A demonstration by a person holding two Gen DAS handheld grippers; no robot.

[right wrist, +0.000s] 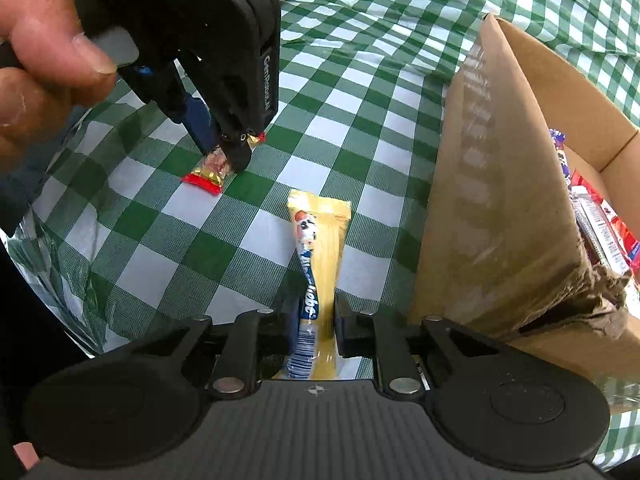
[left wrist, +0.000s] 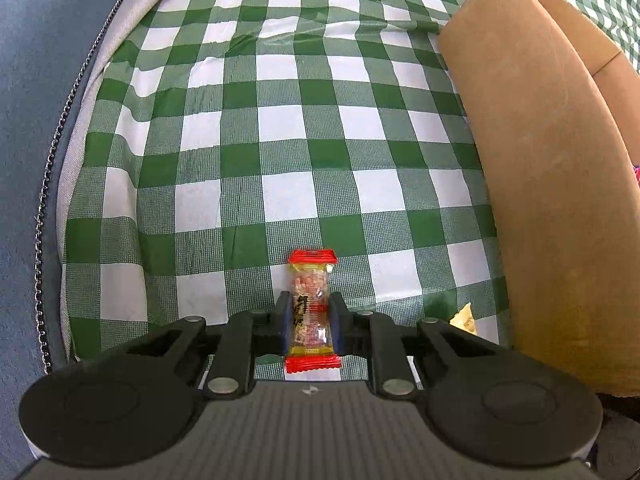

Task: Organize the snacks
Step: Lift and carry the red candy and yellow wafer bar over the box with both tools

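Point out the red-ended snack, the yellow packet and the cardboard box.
red-ended snack (left wrist: pixel 313 312): left wrist view, clear middle of the wrapper.
yellow packet (right wrist: pixel 326 240): right wrist view, plain yellow side.
cardboard box (right wrist: pixel 488 208): right wrist view, outer side wall.

White lettering is showing down the side of the left gripper (right wrist: pixel 236 148), looking like "GenRobot.ai". Blue script is running along the yellow snack stick (right wrist: pixel 320 240), its tail reading "liebe", with a barcode sitting below it. Dark characters are running down the red-ended peanut packet (left wrist: pixel 312 312), too small to read.
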